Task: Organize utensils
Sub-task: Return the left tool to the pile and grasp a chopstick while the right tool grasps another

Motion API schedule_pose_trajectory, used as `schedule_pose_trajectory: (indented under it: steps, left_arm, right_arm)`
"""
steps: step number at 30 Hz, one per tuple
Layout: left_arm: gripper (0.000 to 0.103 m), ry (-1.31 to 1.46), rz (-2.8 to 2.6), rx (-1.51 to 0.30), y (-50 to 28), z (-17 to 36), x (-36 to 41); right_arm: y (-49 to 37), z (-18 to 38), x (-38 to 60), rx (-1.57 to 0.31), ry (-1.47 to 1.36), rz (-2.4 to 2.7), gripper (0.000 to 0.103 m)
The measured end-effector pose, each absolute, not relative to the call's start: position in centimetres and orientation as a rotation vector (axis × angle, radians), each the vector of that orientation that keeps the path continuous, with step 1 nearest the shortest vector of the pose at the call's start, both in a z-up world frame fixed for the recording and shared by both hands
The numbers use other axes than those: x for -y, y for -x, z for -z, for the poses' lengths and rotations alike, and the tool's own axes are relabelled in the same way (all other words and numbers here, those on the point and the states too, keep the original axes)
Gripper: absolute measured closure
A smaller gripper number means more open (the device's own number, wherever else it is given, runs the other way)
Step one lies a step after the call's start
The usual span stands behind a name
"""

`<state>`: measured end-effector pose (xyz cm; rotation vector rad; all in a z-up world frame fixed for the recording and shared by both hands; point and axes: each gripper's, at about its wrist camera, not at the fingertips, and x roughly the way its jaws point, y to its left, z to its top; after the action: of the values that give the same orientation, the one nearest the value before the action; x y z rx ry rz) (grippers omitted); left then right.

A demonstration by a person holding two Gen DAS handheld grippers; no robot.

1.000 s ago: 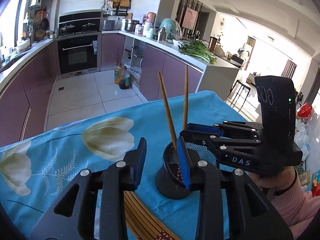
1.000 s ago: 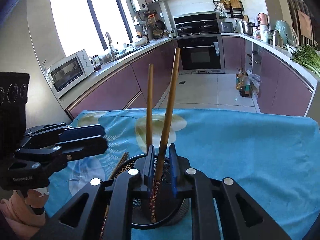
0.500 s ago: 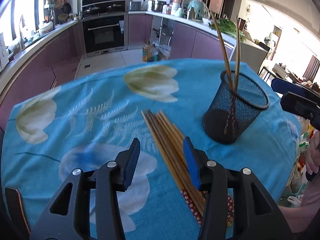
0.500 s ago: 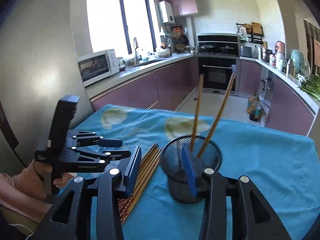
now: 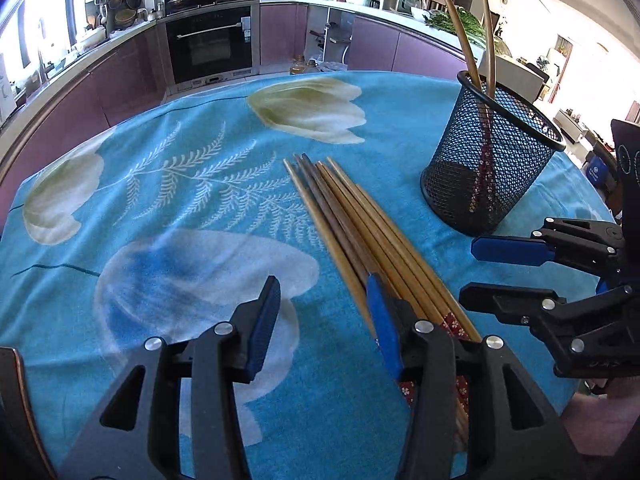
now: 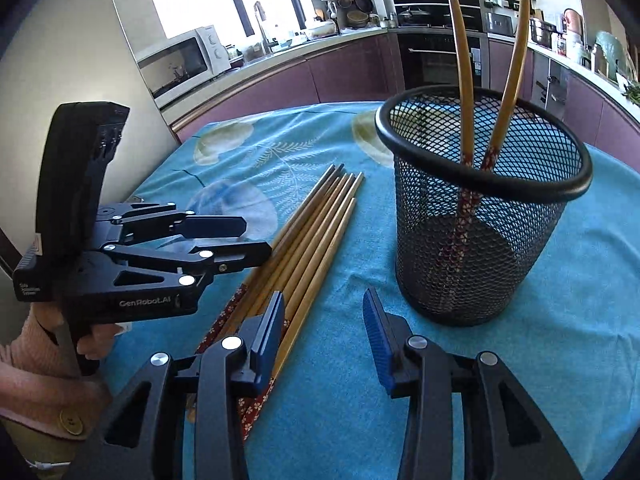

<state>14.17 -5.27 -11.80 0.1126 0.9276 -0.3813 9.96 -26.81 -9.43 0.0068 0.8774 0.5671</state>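
A bundle of several wooden chopsticks (image 5: pixel 360 224) lies on the blue flowered tablecloth (image 5: pixel 180 200); it also shows in the right wrist view (image 6: pixel 316 236). A black mesh holder (image 5: pixel 490 168) stands upright to their right with two chopsticks (image 6: pixel 464 60) in it; it also shows in the right wrist view (image 6: pixel 480 208). My left gripper (image 5: pixel 322 316) is open and empty, low over the near ends of the bundle, its right finger over them. My right gripper (image 6: pixel 324 328) is open and empty, just in front of the holder, and shows in the left wrist view (image 5: pixel 496 272).
The table's near edge runs close behind both grippers. Beyond the table are purple kitchen cabinets, an oven (image 5: pixel 210 46) and a microwave (image 6: pixel 180 60) on the counter. A person's hand in a pink sleeve (image 6: pixel 40 344) holds the left gripper.
The right gripper let go of a chopstick in the holder, opened and drew back. The left gripper pulled back from the holder and came down over the chopstick bundle.
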Motion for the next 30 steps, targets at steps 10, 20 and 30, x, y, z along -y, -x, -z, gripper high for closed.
schedule_pose_trajectory:
  steps: [10,20,30]
  left_arm:
    - [0.062,-0.177,0.343,-0.928,-13.7,12.0,5.7]
    - [0.064,-0.145,0.363,-0.947,-14.6,12.1,5.2]
    - [0.092,-0.121,0.343,-0.942,-15.4,12.3,5.6]
  right_arm:
    - [-10.1,9.8,25.4,-0.895,0.062,-0.520,0.073]
    - [-10.8,10.1,24.5,-0.899,0.089,-0.487,0.074]
    - [-11.4,10.3,25.2,-0.903,-0.001,-0.464,0.094]
